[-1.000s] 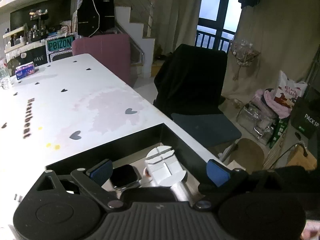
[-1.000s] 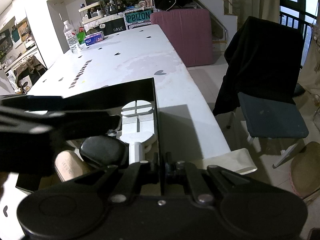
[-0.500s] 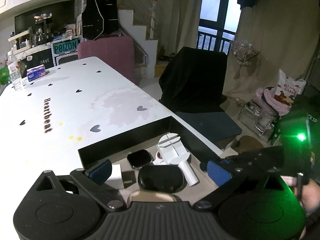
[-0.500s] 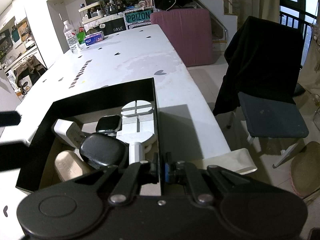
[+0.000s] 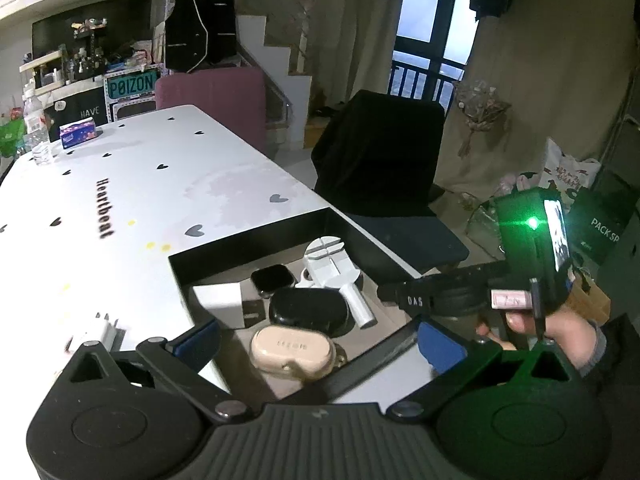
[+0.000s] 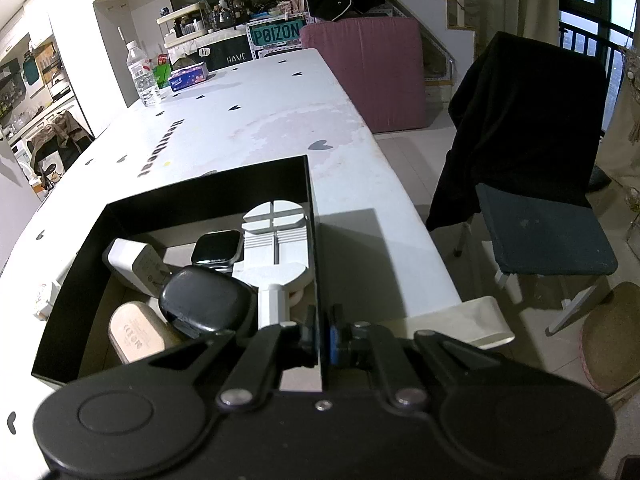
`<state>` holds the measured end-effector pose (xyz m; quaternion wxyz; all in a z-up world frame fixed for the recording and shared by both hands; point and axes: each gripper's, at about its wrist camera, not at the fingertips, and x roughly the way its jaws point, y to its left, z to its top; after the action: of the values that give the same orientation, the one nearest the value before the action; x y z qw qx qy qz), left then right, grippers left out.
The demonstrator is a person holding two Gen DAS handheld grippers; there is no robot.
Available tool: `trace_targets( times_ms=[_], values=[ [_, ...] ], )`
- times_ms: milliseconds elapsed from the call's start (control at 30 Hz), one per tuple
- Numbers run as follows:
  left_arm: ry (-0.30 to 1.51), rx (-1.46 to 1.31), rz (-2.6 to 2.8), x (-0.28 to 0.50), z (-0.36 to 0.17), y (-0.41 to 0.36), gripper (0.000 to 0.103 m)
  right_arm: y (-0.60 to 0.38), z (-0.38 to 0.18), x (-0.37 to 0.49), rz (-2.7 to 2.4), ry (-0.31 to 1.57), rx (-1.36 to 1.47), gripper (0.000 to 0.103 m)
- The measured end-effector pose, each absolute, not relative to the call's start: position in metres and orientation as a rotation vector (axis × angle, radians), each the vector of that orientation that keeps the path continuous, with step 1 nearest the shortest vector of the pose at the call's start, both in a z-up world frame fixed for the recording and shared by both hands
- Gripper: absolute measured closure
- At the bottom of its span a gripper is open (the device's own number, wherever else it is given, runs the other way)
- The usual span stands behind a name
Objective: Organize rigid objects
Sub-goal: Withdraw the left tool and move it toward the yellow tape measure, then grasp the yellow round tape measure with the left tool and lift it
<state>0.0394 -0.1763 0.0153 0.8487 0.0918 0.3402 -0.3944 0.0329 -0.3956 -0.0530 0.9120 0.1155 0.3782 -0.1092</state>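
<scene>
White, heart-printed tabletop (image 6: 280,92) ran back toward a cluttered shelf, with a dark-draped chair (image 6: 528,128) beside it. At its near edge stood a shallow black cardboard box (image 6: 224,184), already holding a white plastic watch-strap tool (image 6: 276,240), a black square smartwatch (image 6: 218,246), a white charger block (image 6: 134,262), a glossy black oval case (image 6: 208,304) and a beige oval case (image 6: 138,334).

By the look of it, the step in hand was a release: the left gripper (image 5: 320,344) hung above the box's near end, its blue-padded fingers (image 5: 198,338) opening to their widest with nothing pressed between them, the beige case lying free below. The right gripper (image 6: 322,338) had its fingers clenched on the box's right wall, seemingly steadying it.

One small white object (image 5: 94,336), blurred, lay on the tabletop just outside the box's left wall. Next would likely be fetching that piece, which calls for swinging the left fingers over it while the right gripper holds the box.
</scene>
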Motion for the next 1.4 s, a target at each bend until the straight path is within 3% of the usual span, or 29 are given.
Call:
trace_targets(
  times_ms=[500, 900, 1100, 1400],
  values=[
    [0.641, 0.228, -0.703, 0.020, -0.009, -0.118, 0.000, -0.396, -0.053, 0.033, -0.225, 0.780, 0.238, 0.098],
    [0.691, 0.159, -0.521, 0.067, -0.050, -0.047, 0.000, -0.395, -0.054, 0.033, -0.228, 0.786, 0.234, 0.098],
    [0.745, 0.088, -0.416, 0.113, -0.077, -0.039, 0.018, -0.396, -0.056, 0.033, -0.229, 0.788, 0.231, 0.098],
    [0.708, 0.172, -0.350, 0.147, -0.088, -0.051, 0.021, -0.396, -0.056, 0.033, -0.231, 0.788, 0.229, 0.098]
  ],
)
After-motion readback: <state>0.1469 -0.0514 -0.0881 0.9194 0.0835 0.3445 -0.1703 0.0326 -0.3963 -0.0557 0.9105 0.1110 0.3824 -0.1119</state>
